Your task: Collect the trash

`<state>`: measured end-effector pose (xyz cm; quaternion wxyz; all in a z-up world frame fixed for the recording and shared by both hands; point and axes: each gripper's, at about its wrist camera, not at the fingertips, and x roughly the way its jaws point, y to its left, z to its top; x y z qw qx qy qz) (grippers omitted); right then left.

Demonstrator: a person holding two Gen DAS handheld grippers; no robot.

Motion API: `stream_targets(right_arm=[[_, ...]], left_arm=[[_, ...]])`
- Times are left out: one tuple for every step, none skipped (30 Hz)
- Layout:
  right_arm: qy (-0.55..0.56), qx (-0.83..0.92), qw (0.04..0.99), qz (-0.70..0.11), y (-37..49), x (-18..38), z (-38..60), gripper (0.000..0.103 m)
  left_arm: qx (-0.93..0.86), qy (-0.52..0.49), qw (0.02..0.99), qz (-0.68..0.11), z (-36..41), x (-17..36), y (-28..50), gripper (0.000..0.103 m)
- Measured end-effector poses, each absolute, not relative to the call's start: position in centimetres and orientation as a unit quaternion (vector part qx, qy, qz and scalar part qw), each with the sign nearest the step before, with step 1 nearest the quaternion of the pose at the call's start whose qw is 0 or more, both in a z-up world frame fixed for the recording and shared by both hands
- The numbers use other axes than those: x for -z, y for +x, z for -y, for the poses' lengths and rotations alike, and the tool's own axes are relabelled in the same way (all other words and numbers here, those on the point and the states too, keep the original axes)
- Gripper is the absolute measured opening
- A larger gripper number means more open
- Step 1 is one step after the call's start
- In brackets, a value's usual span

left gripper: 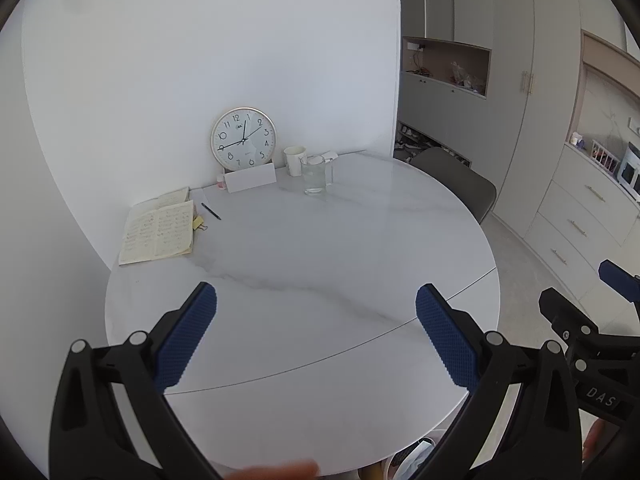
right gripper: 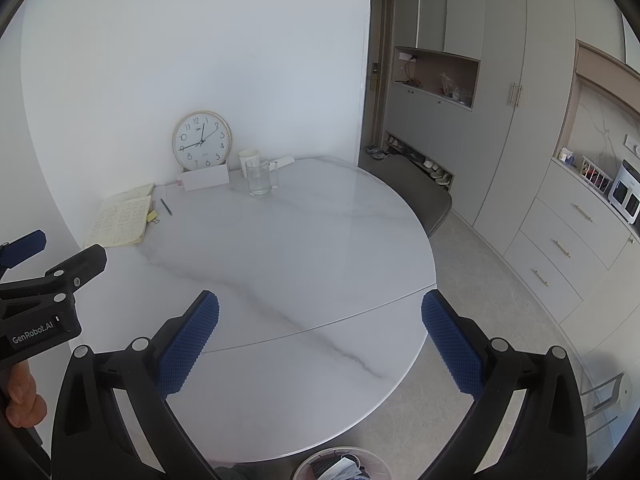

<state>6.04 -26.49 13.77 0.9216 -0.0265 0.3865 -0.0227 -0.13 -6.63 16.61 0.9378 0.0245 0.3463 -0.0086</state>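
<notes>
Both tongs, left (left gripper: 316,316) and right (right gripper: 320,316), gape wide above the marble table (left gripper: 320,240), pinching and touching nothing.

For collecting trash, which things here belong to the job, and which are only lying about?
Job:
left gripper, open
right gripper, open
trash bin under the table edge, paper inside

Lying about:
clock
glass jug
cup
notebook
pen
white card
table
</notes>
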Motion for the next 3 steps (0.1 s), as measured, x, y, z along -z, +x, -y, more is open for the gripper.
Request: stream_targets(right_arm=[[-0.027,0.022,0.921,-0.387,6.02,-13.73,26.47,0.101],[-0.028,0.022,0.921,-0.388,6.04,-13.66,26.50,0.101],[-0.028,0.022,0.921,-0.388,6.01,-13.60,26.49,0.101]], left_arm=[[0.009,0.025,0.938,-0.347,6.60,-16.62,-0.14,0.096],[0.007,0.024,0.938,-0.347,6.53,-16.60,-0.15,0.096],[0.006,0.023,0.937,-0.347,6.50,-16.63,-0.11,0.096]])
